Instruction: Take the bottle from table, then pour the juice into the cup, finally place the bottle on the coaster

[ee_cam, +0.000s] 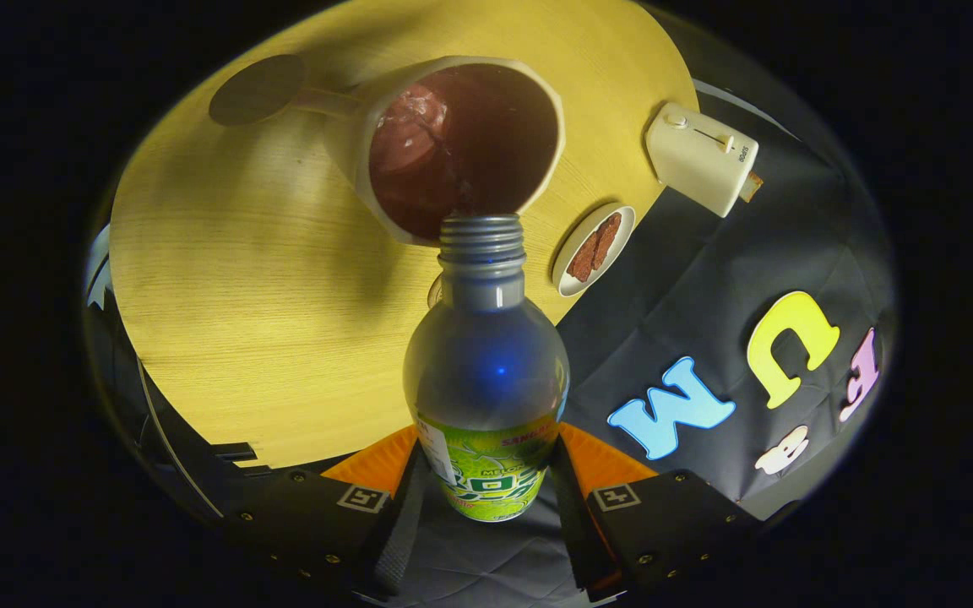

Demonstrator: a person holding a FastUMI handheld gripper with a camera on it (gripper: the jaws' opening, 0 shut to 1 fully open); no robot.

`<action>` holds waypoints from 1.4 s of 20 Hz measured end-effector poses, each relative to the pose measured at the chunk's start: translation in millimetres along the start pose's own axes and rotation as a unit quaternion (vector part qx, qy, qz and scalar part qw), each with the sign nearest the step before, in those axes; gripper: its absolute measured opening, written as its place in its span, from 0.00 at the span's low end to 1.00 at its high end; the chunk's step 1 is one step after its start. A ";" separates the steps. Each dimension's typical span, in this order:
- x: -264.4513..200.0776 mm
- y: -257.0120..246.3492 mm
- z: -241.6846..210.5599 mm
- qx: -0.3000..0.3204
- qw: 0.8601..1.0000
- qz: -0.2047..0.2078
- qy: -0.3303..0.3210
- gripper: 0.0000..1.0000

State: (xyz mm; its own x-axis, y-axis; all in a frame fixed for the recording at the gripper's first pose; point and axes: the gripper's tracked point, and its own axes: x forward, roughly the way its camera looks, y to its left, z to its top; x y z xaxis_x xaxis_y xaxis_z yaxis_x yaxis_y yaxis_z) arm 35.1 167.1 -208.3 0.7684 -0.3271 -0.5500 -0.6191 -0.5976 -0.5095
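My claw [486, 473] grips the bottle [486, 371] at its label, both fingers pressing on it, and I hold it tilted with its open mouth at the rim of the cup [453, 143] on the bench [225, 287], so juice pours inside, while the coaster [257, 89] waits just beyond the cup.

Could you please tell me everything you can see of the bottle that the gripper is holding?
The bottle looks like clear plastic with a green printed label around its lower body. Its cap is off, baring the threaded neck. It sits between the fingers of the gripper, which press on its labelled part from both sides. It is tipped forward, its mouth at the rim of the pale cup with dark juice inside it.
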 end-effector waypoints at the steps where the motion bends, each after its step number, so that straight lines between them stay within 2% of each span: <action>1: -0.8 -0.6 0.4 -0.004 1.000 0.000 0.000 0.73; 18: -2.1 2.1 2.8 0.009 1.000 0.011 -0.005 0.73; 28: 2.9 26.2 11.3 0.096 0.993 0.044 -0.053 0.73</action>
State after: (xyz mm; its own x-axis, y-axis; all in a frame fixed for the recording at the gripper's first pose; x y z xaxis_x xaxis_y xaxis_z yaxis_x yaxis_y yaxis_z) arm 19.3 158.8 -230.8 0.6951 -0.2869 -0.6592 -0.7102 -0.4161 -0.5678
